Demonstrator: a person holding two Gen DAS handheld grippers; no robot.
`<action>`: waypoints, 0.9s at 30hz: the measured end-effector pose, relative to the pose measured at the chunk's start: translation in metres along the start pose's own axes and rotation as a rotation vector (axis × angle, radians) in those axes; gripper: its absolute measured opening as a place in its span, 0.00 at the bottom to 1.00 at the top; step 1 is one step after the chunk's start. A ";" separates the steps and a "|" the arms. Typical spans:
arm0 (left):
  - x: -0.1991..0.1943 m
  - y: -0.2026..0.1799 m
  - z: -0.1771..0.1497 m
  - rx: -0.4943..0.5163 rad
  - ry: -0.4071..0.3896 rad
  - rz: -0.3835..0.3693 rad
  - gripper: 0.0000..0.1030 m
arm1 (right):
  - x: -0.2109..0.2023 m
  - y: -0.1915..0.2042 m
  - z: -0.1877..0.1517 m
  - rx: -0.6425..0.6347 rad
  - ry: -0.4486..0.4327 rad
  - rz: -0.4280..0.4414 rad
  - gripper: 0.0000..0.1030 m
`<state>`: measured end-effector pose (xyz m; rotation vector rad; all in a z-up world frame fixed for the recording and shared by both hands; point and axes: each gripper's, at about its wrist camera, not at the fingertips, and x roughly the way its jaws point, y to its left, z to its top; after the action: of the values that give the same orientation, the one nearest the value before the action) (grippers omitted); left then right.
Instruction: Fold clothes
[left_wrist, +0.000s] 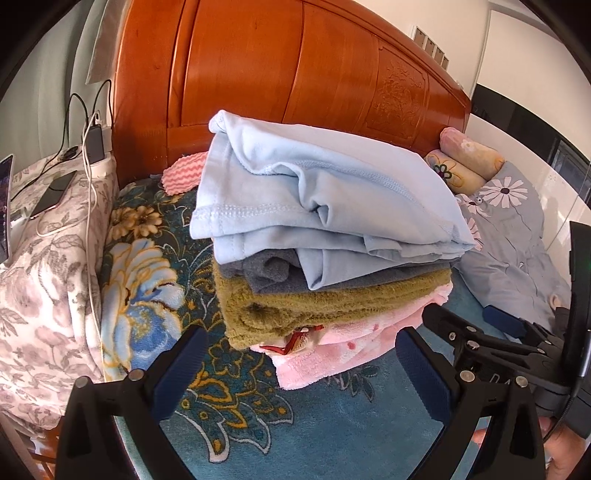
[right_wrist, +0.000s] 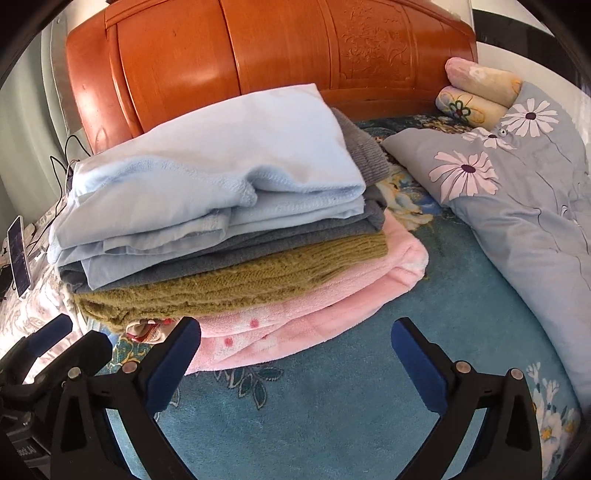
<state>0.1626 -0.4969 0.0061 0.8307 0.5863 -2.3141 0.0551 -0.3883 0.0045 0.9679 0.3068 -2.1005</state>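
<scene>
Your left gripper (left_wrist: 297, 363) and right gripper (right_wrist: 295, 356) both stand spread wide and empty, just short of the stack of folded clothes (left_wrist: 325, 236), which lies straight ahead with its long side running left to right. It sits on the teal floral blanket (right_wrist: 332, 406) before the wooden headboard (left_wrist: 295, 74), nothing obviously left to fold.

A wooden headboard (left_wrist: 295, 74) is seen at the far end, a grey flowered pillow (right_wrist: 517, 206) on the right, a phone (left_wrist: 55, 194) on the left.
</scene>
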 end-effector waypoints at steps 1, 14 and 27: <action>0.001 -0.001 0.000 0.008 0.004 0.006 1.00 | 0.000 -0.004 0.003 -0.010 -0.027 -0.014 1.00; 0.009 0.001 0.002 -0.014 0.009 0.010 1.00 | 0.012 -0.011 0.006 -0.027 -0.002 -0.048 1.00; 0.016 0.012 0.003 -0.068 0.003 0.040 1.00 | 0.013 -0.005 0.004 -0.049 0.016 -0.082 1.00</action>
<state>0.1599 -0.5135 -0.0051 0.8076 0.6404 -2.2439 0.0437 -0.3939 -0.0022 0.9584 0.4114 -2.1497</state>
